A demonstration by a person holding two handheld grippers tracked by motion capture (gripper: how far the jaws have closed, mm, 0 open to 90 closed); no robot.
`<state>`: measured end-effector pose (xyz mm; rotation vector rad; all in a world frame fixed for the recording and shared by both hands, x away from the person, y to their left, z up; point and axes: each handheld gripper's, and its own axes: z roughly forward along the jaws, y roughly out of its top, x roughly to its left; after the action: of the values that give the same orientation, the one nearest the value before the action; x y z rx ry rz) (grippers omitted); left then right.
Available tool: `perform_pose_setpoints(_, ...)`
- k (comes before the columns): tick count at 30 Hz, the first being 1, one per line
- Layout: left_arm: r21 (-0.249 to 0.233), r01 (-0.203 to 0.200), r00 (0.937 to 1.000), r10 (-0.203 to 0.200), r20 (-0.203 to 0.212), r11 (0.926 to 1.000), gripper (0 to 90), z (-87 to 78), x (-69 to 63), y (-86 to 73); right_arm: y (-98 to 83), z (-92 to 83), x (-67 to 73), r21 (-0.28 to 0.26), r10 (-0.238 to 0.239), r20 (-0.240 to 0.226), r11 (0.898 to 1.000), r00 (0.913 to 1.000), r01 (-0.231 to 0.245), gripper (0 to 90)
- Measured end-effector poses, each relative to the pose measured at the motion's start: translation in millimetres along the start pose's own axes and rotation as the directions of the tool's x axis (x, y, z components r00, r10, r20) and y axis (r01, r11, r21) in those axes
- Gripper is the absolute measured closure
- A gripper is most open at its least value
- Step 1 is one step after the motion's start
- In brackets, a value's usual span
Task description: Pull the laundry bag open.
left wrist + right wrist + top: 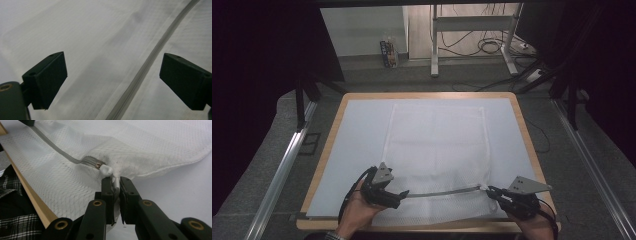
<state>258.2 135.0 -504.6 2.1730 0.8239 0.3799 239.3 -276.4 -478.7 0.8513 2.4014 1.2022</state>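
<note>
Mesh laundry bag [437,145]: where is it?
— Flat on the desk [332,150]. Right tongs [116,185] are clenched on the white zipper pull [113,180], likely to run the zipper [442,191]; left tongs [112,75] are released, hovering astride it, probably to steady the mesh.

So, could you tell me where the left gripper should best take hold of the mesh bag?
Probably at the grey zipper band of the mesh bag, coming from above: it runs as a firm ridge between the open left gripper, while the right gripper pinches its white pull tab.
</note>
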Motion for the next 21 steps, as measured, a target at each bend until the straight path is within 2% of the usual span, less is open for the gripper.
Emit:
perform_pose_setpoints(4,-0.026,-0.04,0.9975,0.042,0.057,0.9988,8.3,10.5,-13.2,21.0,0.9,-2.4,-1.3,-0.011,0.004,-0.03,1.0,0.9996,-0.004,81.7)
perform_pose_setpoints(8,-0.047,-0.085,0.9906,0.089,0.104,0.9953,8.2,24.2,-28.5,43.5,0.7,-3.1,-3.1,-0.014,0.016,-0.045,1.0,0.9988,-0.016,81.7)
perform_pose_setpoints(15,-0.041,-0.166,0.9681,0.171,0.183,0.9852,6.9,59.1,-56.6,79.7,2.0,-3.9,-3.4,-0.005,0.034,-0.047,0.999,0.9983,-0.034,81.5)
perform_pose_setpoints(18,-0.041,-0.193,0.9585,0.198,0.205,0.9802,6.3,72.8,-69.2,92.8,2.0,-3.4,-3.6,-0.001,0.044,-0.043,0.999,0.9981,-0.044,81.4)
perform_pose_setpoints(20,-0.05,-0.222,0.9488,0.228,0.219,0.9737,6.0,81.9,-78.2,103.3,2.1,-3.4,-3.7,0.0,0.045,-0.042,0.999,0.9981,-0.045,81.2)
perform_pose_setpoints(21,-0.052,-0.226,0.9468,0.232,0.223,0.9727,6.0,84.3,-80.7,106.1,2.2,-3.4,-3.7,0.0,0.046,-0.04,0.999,0.9981,-0.046,81.2)
